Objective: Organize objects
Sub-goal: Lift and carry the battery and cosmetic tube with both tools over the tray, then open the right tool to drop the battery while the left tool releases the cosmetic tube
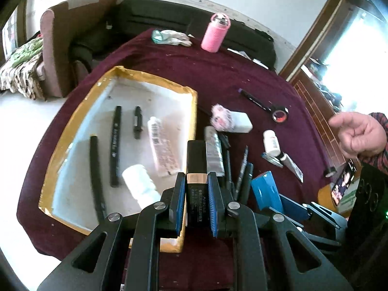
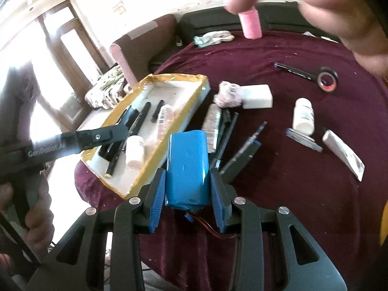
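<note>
My left gripper (image 1: 197, 181) is shut on a black box with a copper band (image 1: 196, 167), held above the right edge of the yellow-rimmed tray (image 1: 191, 111). The tray holds black pens (image 1: 115, 145), a white bottle (image 1: 141, 184) and a white tube (image 1: 161, 145). My right gripper (image 2: 188, 181) is shut on a blue-wrapped battery pack (image 2: 188, 167), just right of the tray (image 2: 194, 87). The same pack (image 1: 265, 189) shows in the left wrist view. The left gripper's arm (image 2: 80, 138) reaches over the tray in the right wrist view.
On the maroon tablecloth (image 1: 169, 58) lie pens (image 2: 245, 148), a white box (image 2: 257, 95), a white pill bottle (image 2: 303, 116), a tape roll (image 2: 327, 80), a white tube (image 2: 344, 155), a pink flask (image 1: 214, 34) and gloves (image 1: 172, 37). A bare hand (image 1: 359, 133) hovers at the right.
</note>
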Demonstrator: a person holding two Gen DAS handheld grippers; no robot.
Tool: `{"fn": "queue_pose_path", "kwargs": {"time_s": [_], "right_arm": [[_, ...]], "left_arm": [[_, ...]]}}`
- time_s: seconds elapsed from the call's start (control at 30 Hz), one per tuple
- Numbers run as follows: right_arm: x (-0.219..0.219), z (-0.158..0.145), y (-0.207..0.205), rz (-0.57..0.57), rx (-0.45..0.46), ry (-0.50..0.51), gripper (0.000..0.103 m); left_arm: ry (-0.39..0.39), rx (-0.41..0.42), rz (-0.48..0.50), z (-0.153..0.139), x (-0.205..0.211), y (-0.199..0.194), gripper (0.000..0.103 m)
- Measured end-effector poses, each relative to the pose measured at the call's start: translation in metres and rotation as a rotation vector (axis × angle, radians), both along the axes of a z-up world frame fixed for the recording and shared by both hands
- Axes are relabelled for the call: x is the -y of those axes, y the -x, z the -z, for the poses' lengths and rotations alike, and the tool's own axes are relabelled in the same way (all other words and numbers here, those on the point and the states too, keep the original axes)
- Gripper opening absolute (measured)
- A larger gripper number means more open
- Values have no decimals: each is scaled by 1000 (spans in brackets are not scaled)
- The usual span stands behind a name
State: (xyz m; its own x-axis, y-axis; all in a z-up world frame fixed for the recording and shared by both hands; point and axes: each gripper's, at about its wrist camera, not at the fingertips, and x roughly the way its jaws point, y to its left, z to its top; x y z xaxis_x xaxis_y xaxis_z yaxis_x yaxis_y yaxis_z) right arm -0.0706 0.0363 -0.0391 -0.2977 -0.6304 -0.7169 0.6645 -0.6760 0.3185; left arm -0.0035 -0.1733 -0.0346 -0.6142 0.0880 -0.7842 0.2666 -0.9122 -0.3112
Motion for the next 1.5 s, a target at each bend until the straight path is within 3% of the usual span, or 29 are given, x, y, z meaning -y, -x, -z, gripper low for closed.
{"fn": "queue_pose_path", "kwargs": {"time_s": [0.47,0.73,1.2,1.5], "right_arm": [[46,-7,19,-49,-14,5,33],[76,-5,41,-60,-8,8,33],[128,10,93,-64,27,10,33],[158,30,115,-70,39,-40,33]], "left_arm": [[-21,38,-85,13,57,26,15],[-58,102,-123,43,88,52,14],[-74,169,-126,69,100,76,14],[-67,204,-137,82,106,83,14]]}}
